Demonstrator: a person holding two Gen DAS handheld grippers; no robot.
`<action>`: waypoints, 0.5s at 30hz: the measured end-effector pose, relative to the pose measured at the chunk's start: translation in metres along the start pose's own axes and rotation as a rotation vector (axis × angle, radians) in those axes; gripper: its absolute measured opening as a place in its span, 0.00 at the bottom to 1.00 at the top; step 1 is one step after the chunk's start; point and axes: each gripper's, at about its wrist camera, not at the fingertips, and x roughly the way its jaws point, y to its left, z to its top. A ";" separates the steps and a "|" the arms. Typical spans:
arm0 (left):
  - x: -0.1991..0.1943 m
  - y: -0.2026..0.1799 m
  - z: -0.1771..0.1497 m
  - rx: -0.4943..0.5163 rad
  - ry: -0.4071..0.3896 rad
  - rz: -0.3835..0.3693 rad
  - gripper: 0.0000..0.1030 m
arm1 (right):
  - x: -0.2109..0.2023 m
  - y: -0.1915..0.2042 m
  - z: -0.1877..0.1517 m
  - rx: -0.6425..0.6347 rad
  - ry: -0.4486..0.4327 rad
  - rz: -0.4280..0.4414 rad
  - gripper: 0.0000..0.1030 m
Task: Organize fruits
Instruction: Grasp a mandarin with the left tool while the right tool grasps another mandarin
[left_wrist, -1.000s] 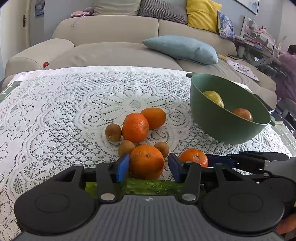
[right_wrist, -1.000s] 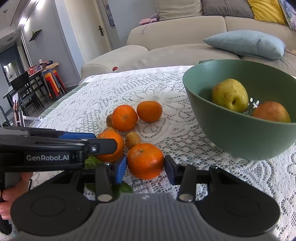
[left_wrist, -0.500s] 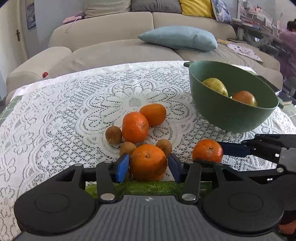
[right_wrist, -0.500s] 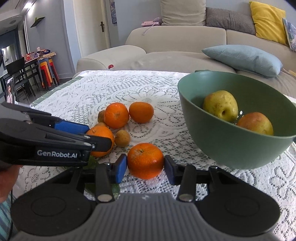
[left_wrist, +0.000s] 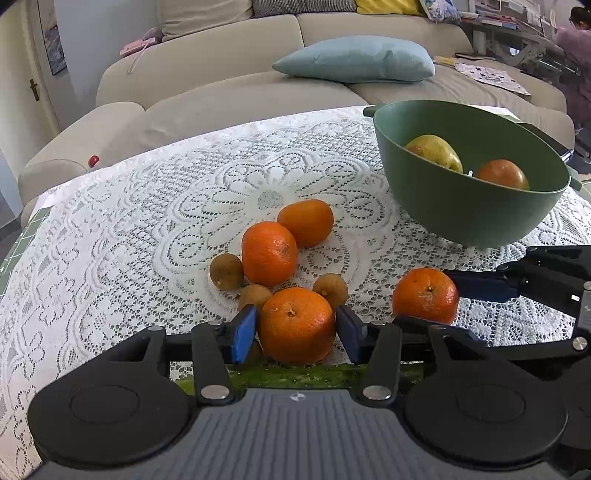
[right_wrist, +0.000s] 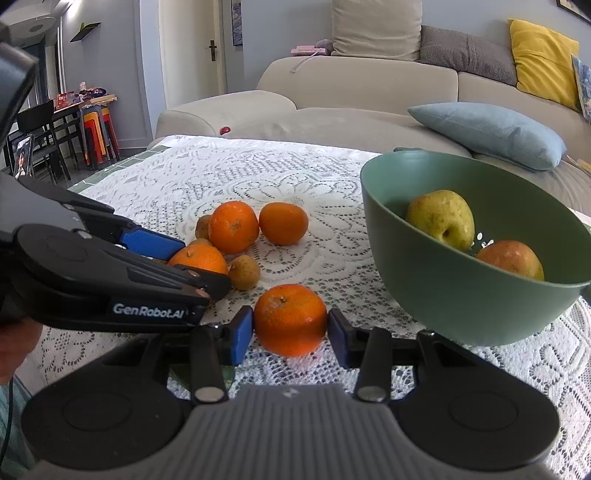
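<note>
Both grippers clamped on tangerines, green bowl (right_wrist: 461, 306) at 2 o'clock.
Left gripper (left_wrist: 295, 328) pinches one tangerine (left_wrist: 296, 325), right gripper (right_wrist: 290, 330) another (right_wrist: 290, 319), low over the surface (left_wrist: 110, 240); light, soft-skinned, bruisable: hold across the widest middle.

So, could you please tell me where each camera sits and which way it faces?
Left wrist: on the left gripper, looking down along blue pads clamping an orange; right gripper enters from the right.
Right wrist: on the right gripper, clamping another orange; left gripper enters from the left.
Shared: green bowl, lace tablecloth, sofa.
</note>
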 end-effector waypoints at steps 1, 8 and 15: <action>0.000 0.000 0.000 -0.001 0.002 -0.003 0.52 | -0.001 0.001 0.000 -0.007 0.000 -0.002 0.40; -0.001 -0.004 -0.003 0.043 -0.012 0.015 0.52 | -0.005 0.001 -0.001 -0.060 0.005 -0.041 0.40; 0.001 -0.004 -0.005 0.052 -0.020 0.018 0.51 | -0.005 0.001 -0.002 -0.076 0.002 -0.044 0.40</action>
